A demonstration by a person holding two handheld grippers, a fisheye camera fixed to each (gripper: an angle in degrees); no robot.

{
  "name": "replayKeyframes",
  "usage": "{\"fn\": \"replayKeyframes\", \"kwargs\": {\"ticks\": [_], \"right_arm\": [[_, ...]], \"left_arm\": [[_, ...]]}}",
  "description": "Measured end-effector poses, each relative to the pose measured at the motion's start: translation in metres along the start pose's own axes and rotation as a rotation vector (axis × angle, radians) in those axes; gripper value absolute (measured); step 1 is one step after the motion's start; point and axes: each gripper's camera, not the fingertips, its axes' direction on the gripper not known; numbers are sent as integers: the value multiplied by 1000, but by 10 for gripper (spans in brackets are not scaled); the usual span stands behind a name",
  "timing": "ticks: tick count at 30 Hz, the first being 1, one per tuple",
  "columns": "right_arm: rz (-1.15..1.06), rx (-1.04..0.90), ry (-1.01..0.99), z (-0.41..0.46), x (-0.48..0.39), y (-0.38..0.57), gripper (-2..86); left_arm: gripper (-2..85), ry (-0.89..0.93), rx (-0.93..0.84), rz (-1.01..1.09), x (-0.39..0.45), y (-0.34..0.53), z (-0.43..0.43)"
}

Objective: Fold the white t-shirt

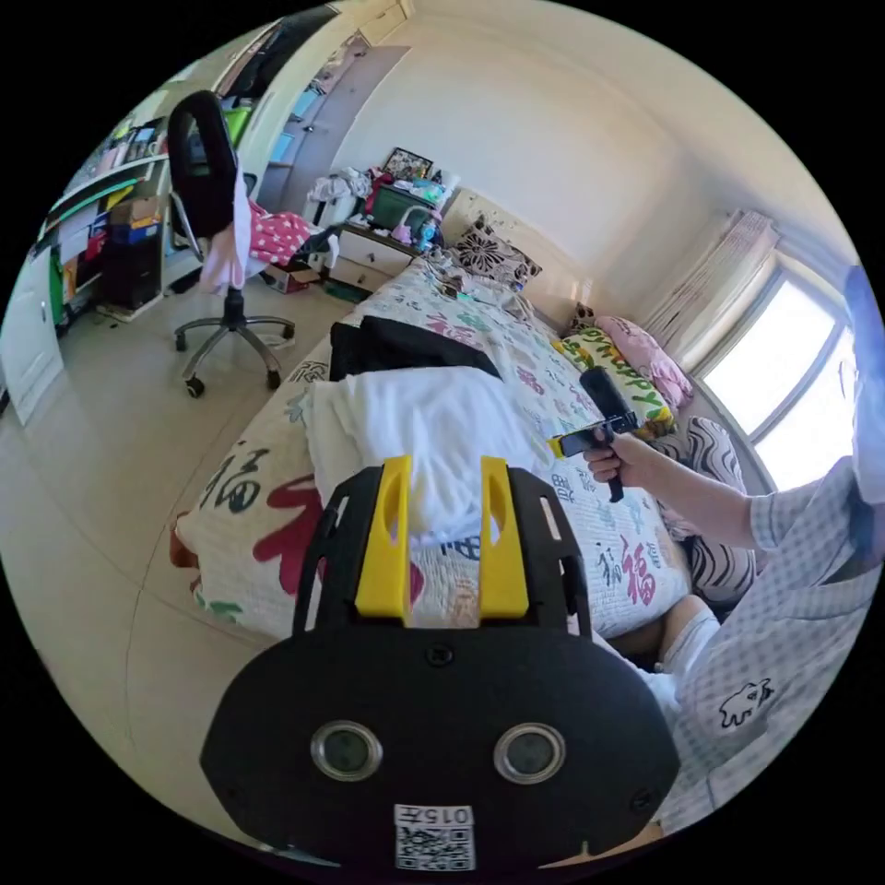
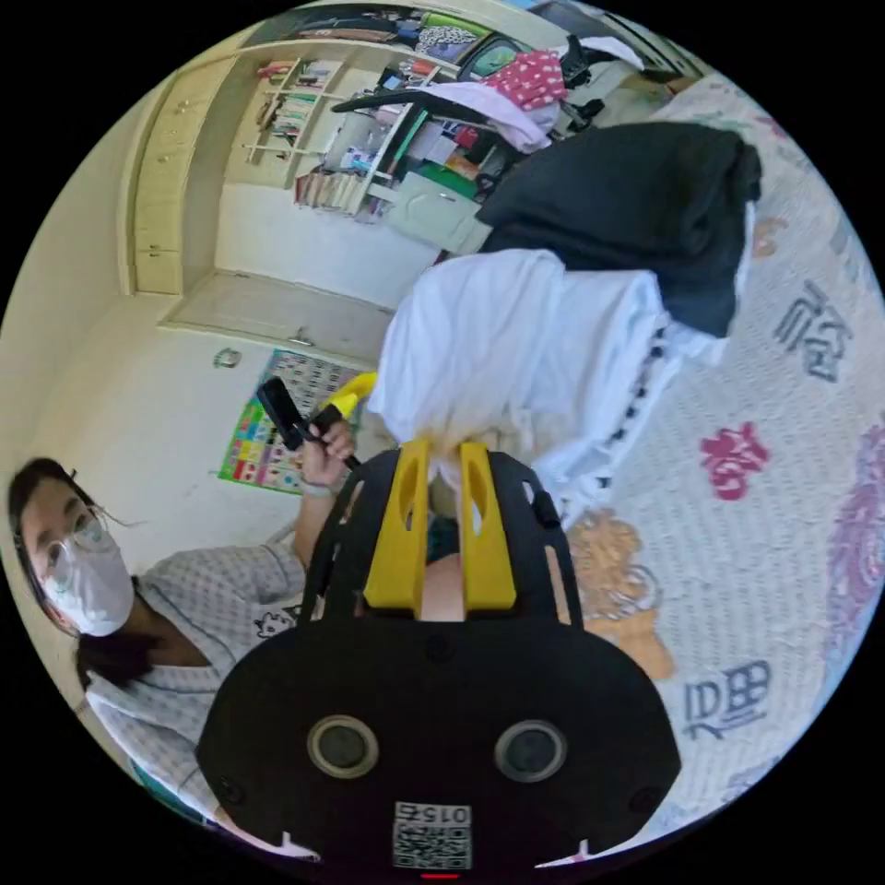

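Right gripper point(image 2: 441, 454) pinching white t-shirt point(image 2: 525, 350), black garment point(image 2: 636, 203) beside, on bed point(image 2: 784, 479)

In the left gripper view, the t-shirt point(image 1: 419, 433) lay on the bed point(image 1: 267, 544) at centre, a dark garment point(image 1: 396, 346) just above it, an office chair point(image 1: 217, 230) at upper left.

Open patterned quilted bedspread point(image 1: 277, 516) lies below and beside the left gripper point(image 1: 442, 479), room to pass; ahead, the bunched white cotton t-shirt point(image 1: 424, 433) blocks, a black folded garment point(image 1: 396, 346) behind it. Right gripper point(image 2: 441, 461) noses against white cloth.
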Motion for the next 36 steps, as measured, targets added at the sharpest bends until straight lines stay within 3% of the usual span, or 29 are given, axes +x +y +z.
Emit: {"fn": "replayKeyframes", "kwargs": {"ticks": [7, 16, 18, 21, 25, 32, 36], "right_arm": [[-170, 256, -111, -42, -109, 34, 2], [-499, 446, -128, -135, -281, 182, -2], [-537, 503, -139, -153, -300, 228, -1], [-588, 596, -129, -170, -319, 309, -1], [-519, 779, -12, -192, -322, 420, 0], [-286, 1012, 269, -207, -323, 582, 2], [-162, 1119, 273, -203, -315, 639, 3]], "left_arm": [[151, -210, -10, -11, 65, 59, -16], [134, -191, 132, 205, 215, 98, -19], [134, -112, 109, 228, 242, 109, -10], [117, 175, 102, 270, 289, 132, 11], [11, 470, 296, 409, 360, 181, 7], [-8, 600, 137, 409, 400, 193, 29], [-9, 607, 150, 356, 400, 186, 24]]}}
